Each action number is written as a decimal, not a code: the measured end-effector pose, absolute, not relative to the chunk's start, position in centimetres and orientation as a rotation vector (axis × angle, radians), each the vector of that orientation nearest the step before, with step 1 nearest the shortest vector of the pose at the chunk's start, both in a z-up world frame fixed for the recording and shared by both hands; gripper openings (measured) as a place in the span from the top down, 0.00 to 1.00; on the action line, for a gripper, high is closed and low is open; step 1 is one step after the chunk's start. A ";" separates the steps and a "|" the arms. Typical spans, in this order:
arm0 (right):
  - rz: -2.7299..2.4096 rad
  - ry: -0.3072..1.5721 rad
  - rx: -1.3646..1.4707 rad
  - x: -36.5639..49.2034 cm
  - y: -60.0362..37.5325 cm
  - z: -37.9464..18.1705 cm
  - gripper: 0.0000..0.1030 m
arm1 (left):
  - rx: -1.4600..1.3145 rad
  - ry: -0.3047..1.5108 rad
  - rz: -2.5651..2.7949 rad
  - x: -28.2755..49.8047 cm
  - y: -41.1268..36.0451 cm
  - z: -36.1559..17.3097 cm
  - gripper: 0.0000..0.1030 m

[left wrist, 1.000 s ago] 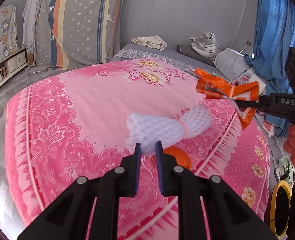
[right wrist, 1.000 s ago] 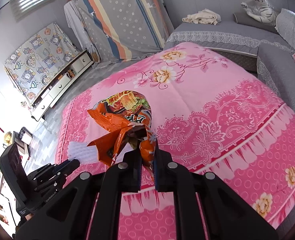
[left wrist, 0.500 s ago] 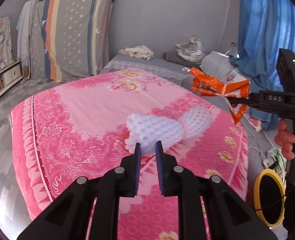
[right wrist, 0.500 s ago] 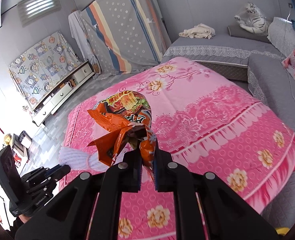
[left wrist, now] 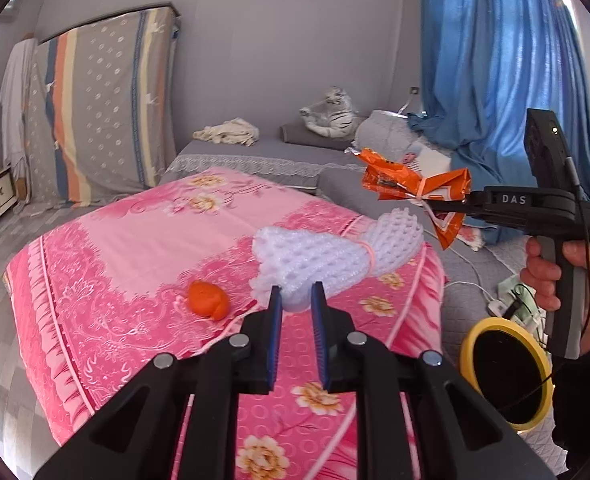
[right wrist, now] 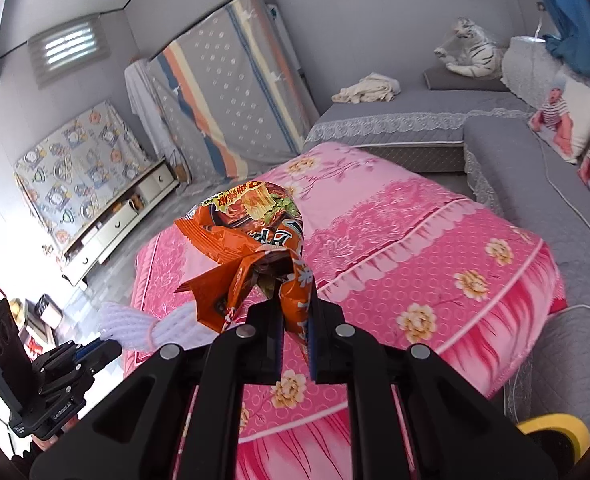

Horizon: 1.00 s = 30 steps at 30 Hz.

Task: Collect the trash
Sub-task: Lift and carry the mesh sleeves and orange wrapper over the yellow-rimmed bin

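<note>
Left tool [left wrist: 296, 300]: clamped on white foam netting [left wrist: 335, 254], held above the pink bed [left wrist: 135, 240].
Right tool [right wrist: 295, 312]: clamped on orange noodle wrapper [right wrist: 251, 232], also lifted clear of the bed.
Left view only: orange peel [left wrist: 208, 300] lying on the bed, left of the netting; yellow-rimmed bin [left wrist: 507, 372] on the floor, right.
Right view only: wrapper's printed front.
</note>
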State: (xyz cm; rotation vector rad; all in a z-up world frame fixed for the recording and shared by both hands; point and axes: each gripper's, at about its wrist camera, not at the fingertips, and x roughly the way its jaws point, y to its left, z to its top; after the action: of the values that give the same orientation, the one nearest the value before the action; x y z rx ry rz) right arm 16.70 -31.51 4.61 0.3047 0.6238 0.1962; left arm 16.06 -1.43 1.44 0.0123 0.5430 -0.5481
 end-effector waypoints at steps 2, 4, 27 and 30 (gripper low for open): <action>0.184 0.604 0.315 15.3 -32.3 4.9 0.92 | 0.022 0.531 -0.565 15.4 -2.0 1.8 0.87; 0.175 0.589 0.329 14.1 -33.0 5.0 0.92 | 0.036 0.516 -0.588 14.6 -2.8 2.3 0.87; -0.070 0.382 0.440 -1.3 -43.8 6.5 0.92 | 0.192 0.410 -0.871 7.4 -13.0 4.9 0.87; -0.119 0.366 0.453 -3.1 -45.4 6.4 0.92 | 0.210 0.402 -0.908 6.6 -14.4 5.0 0.86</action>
State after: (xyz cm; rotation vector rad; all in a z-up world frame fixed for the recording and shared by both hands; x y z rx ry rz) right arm -3.14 -45.35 6.40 0.4531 0.3658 -0.1186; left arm 6.59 -14.38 5.02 0.2095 0.4022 -0.9083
